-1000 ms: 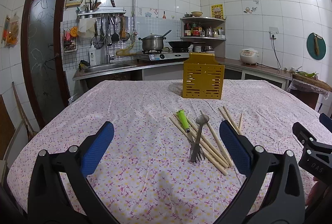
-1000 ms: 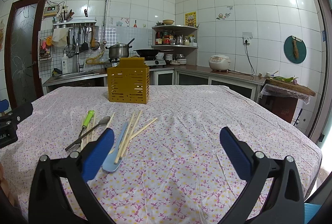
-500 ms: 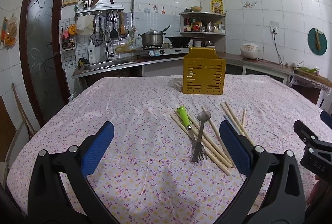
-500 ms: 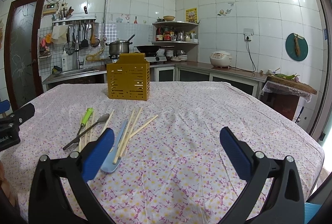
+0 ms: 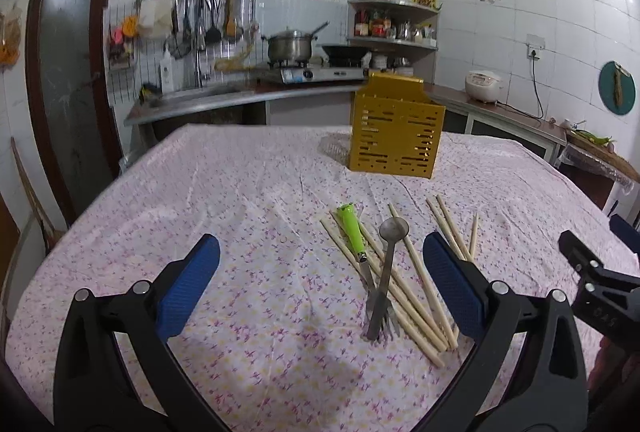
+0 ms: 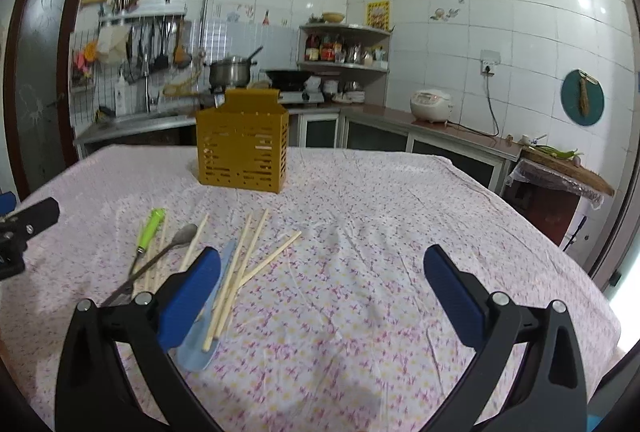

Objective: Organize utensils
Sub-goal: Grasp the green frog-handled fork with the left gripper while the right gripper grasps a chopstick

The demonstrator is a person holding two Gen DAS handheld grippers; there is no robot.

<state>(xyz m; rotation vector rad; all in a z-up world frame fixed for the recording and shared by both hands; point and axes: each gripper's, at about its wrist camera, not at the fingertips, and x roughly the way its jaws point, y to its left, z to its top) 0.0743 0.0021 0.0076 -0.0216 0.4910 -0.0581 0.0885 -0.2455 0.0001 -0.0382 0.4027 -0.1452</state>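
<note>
The flowered tablecloth point(image 6: 380, 232) lies bare to the right of the scattered chopsticks point(image 6: 244, 264) and in front of the left gripper point(image 5: 320, 284). The yellow utensil holder point(image 5: 396, 131) stands upright beyond the pile, with open cloth between them. The spoon point(image 5: 390, 264) lies across the chopsticks and fork point(image 5: 380, 316), crowding that patch.

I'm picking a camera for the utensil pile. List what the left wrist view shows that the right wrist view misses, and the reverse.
Left wrist only: the fork's tines under the metal spoon, in plain sight between the open left gripper.

Right wrist only: a pale blue spatula beside the chopsticks, partly behind a pad of the open right gripper.

Both: the yellow utensil holder, green-handled utensil, and the floral tablecloth.
</note>
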